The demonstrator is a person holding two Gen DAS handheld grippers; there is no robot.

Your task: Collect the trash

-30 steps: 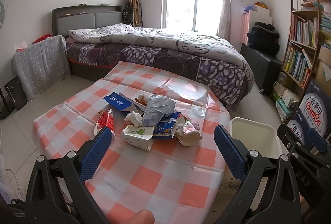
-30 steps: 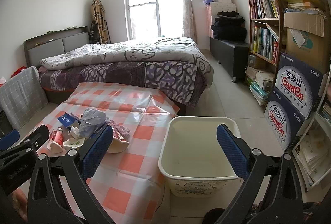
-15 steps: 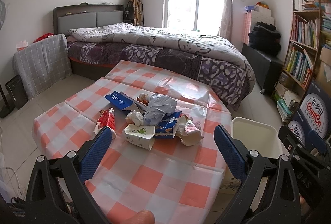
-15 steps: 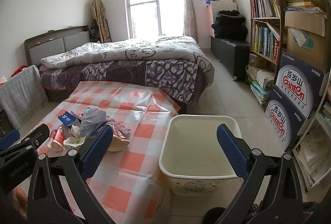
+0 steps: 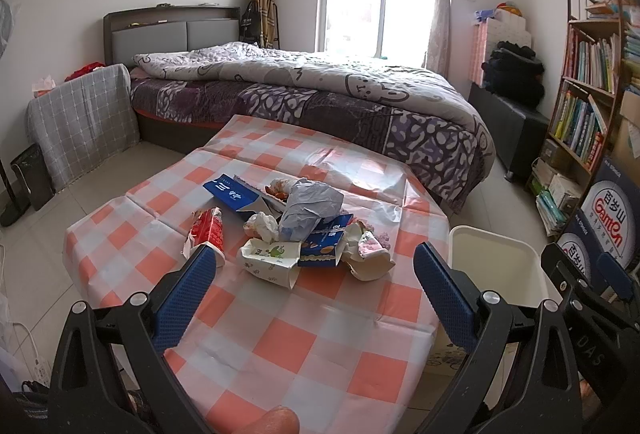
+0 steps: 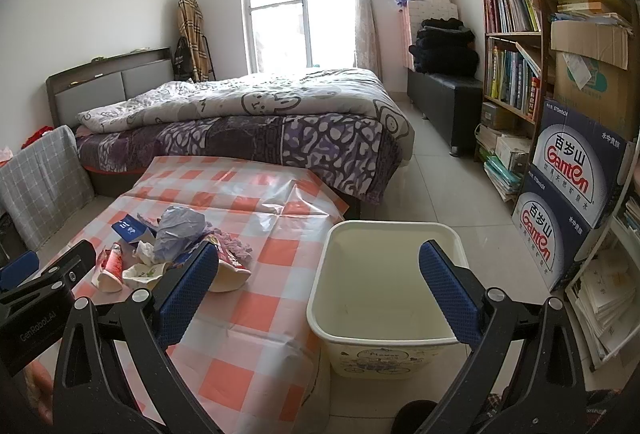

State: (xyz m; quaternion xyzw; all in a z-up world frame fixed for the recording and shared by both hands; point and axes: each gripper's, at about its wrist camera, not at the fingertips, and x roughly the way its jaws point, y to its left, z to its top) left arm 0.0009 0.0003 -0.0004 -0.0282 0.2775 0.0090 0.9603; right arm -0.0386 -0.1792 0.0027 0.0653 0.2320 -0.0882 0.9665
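Both grippers hang with fingers spread wide, holding nothing. The left gripper [image 5: 316, 286] is held level above the bench [image 5: 280, 338], aimed at the trash pile [image 5: 296, 230] lying mid-bench. The right gripper [image 6: 320, 286] straddles the bench edge and the empty white bin [image 6: 384, 298] on the floor; only this view shows the bin's inside.

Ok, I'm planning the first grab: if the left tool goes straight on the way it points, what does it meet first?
Probably the trash pile on the checked tablecloth, most likely the white printed paper carton at its near edge. The left tool is open and empty; depth is uncertain.
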